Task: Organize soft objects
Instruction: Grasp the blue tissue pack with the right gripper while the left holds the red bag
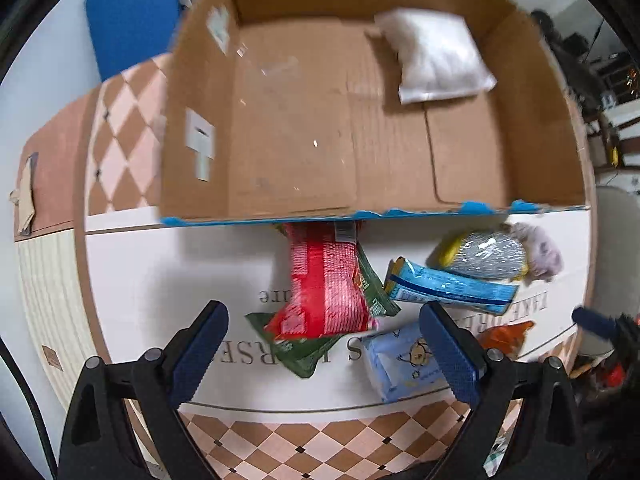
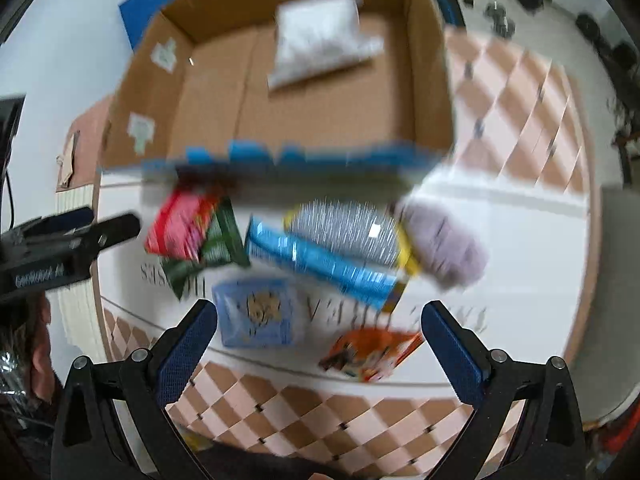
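An open cardboard box [image 1: 304,120] [image 2: 320,100] stands on the table with a white pillow-like bag [image 1: 436,56] [image 2: 320,48] inside at the far right. In front of it lie a red packet [image 1: 324,284] [image 2: 180,224] on a green packet [image 1: 304,348] [image 2: 220,240], a blue packet [image 1: 448,286] [image 2: 324,264], a silver-and-yellow pouch [image 1: 484,256] [image 2: 348,228], a lilac soft item [image 1: 540,252] [image 2: 444,240], a light-blue tissue pack [image 1: 404,360] [image 2: 256,312] and an orange packet [image 1: 504,336] [image 2: 372,348]. My left gripper [image 1: 324,352] is open above the red packet. My right gripper [image 2: 316,344] is open above the packets; that view is blurred.
The items lie on a white printed sheet [image 1: 160,280] [image 2: 520,260] over a checkered tablecloth [image 1: 320,448] [image 2: 320,412]. A blue board [image 1: 132,12] leans behind the box. The left gripper shows at the left edge of the right wrist view [image 2: 72,232].
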`<move>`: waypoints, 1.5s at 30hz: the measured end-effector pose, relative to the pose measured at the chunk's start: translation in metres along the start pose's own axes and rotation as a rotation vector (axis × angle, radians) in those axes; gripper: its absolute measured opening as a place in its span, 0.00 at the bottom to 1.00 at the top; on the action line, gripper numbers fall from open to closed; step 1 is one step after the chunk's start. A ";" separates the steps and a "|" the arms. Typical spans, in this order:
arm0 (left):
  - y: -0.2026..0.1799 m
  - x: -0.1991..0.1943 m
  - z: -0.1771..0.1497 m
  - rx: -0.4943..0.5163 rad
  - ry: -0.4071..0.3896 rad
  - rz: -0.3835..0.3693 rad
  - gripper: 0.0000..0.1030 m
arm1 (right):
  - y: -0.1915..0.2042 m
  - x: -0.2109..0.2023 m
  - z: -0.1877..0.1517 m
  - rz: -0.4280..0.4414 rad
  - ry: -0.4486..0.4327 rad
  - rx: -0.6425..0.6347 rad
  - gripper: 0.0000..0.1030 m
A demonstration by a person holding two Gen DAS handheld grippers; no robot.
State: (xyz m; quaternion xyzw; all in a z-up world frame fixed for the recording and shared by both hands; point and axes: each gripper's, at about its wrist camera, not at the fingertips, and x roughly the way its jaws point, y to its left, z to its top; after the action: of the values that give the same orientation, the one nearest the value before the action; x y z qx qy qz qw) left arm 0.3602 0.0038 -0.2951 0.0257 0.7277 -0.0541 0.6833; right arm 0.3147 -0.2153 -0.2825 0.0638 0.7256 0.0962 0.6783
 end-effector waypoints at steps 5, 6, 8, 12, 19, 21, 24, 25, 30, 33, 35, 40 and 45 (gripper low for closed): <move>-0.019 0.047 0.015 0.061 0.091 0.079 0.95 | 0.004 0.033 -0.014 0.050 0.045 0.033 1.00; -0.020 0.054 0.017 0.070 0.104 0.095 0.94 | 0.010 0.038 -0.013 0.050 0.047 0.016 1.00; -0.023 0.066 0.018 0.088 0.124 0.112 0.75 | 0.023 0.047 -0.013 0.039 0.059 -0.067 1.00; -0.014 0.064 0.010 0.069 0.124 0.103 0.44 | 0.052 0.051 -0.014 -0.066 0.072 -0.290 1.00; 0.026 0.007 -0.048 -0.031 -0.019 0.131 0.43 | 0.095 0.053 -0.026 -0.213 0.063 -0.720 1.00; 0.040 0.002 -0.072 -0.080 -0.035 0.151 0.43 | 0.108 0.058 -0.032 -0.254 0.071 -0.849 1.00; 0.061 0.011 -0.116 -0.174 -0.025 0.172 0.43 | 0.128 0.075 -0.044 -0.315 0.121 -1.027 1.00; 0.068 0.015 -0.125 -0.196 -0.013 0.167 0.43 | 0.134 0.083 -0.049 -0.327 0.143 -1.071 1.00; 0.074 0.059 -0.171 -0.295 0.084 0.082 0.43 | 0.156 0.134 -0.067 -0.428 0.227 -1.255 1.00; 0.068 0.075 -0.185 -0.314 0.090 0.069 0.43 | 0.159 0.157 -0.068 -0.468 0.247 -1.291 1.00; 0.065 0.080 -0.189 -0.322 0.086 0.060 0.43 | 0.157 0.169 -0.065 -0.460 0.271 -1.242 0.94; 0.056 0.085 -0.199 -0.335 0.062 0.059 0.45 | 0.137 0.171 -0.047 -0.375 0.353 -0.979 0.68; 0.067 0.104 -0.213 -0.349 0.080 0.031 0.54 | 0.089 0.157 -0.028 -0.142 0.432 -0.452 0.68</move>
State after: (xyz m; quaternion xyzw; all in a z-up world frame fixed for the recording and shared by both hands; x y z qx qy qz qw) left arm 0.1494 0.0909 -0.3884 -0.0800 0.7523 0.0847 0.6485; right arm 0.2726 -0.0951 -0.4130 -0.1613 0.8158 0.2187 0.5106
